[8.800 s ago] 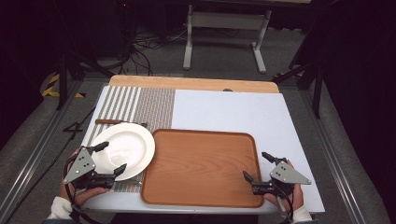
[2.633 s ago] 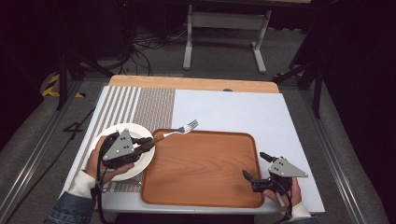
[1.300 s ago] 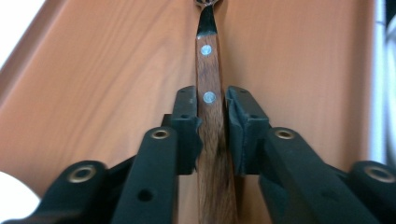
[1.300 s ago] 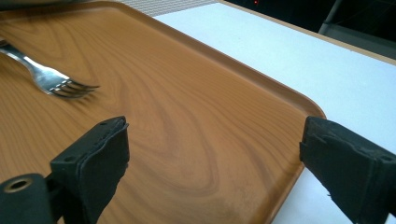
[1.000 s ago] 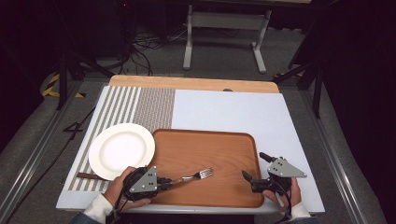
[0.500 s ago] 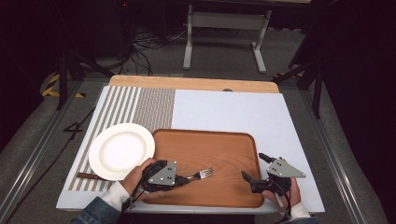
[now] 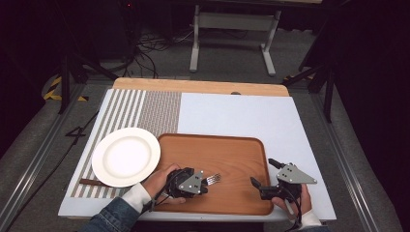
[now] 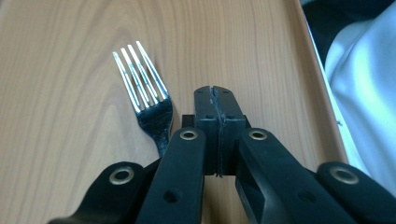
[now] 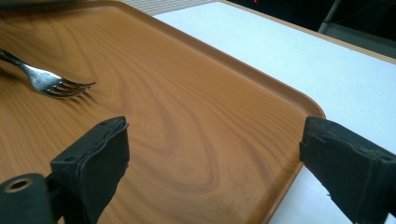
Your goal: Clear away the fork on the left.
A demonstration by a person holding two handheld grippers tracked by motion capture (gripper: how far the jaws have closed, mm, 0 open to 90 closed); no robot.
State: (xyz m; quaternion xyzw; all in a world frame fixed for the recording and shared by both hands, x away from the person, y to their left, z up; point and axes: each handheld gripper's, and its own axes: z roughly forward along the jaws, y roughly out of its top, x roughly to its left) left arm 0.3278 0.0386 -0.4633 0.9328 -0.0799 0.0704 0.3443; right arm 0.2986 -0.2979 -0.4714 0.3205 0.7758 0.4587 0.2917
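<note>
The fork (image 8: 144,88) lies on the wooden tray (image 7: 237,150), tines pointing toward the right gripper (image 7: 265,180), handle running back beside the left gripper (image 8: 217,100). Left fingers are pressed shut, apparently empty; right fingers gape wide over the tray's corner.
</note>
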